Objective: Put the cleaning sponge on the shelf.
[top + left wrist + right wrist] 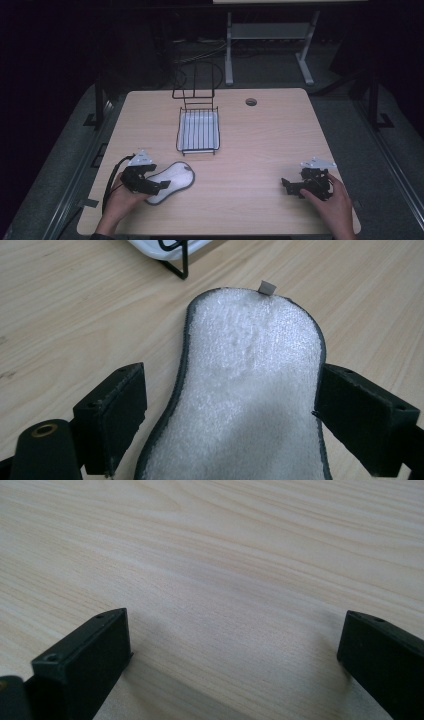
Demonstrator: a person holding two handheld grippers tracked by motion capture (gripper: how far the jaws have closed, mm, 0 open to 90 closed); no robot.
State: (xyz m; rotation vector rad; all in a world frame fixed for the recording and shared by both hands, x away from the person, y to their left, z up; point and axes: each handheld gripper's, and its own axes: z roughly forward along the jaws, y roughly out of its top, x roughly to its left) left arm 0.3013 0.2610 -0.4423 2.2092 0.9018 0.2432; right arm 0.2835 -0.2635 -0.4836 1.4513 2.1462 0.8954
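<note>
On the tabletop (260, 145), near its front left corner, lies a pad (172, 181): a white, fuzzy, peanut-shaped thing with a dark bound edge and a small tab at its far end. Its long axis runs from the front left toward the middle of the table, roughly pointing at the wire rack (198, 131) that stands near the back edge, a little left of centre, with a white tray under it. The left gripper (152, 184), held in the person's left hand (120, 201), is at the pad's near end. In the left gripper view the pad (250, 390) runs straight ahead between the two black jaws, which stand spread: the right-hand one is touching or just beside the pad's edge, while the left-hand one has a strip of bare wood between it and the pad. So that claw is released, straddling the pad across its narrow width and not yet grasping it. Closing it here would likely pinch the pad at its waist, with the long axis in line with the hand. The right gripper (290, 186), in the right hand (332, 200), sits near the front right corner, well apart from the pad; its view shows its jaws wide apart over bare wood, released and holding nothing. The left hand is plainly the nearer one.
</note>
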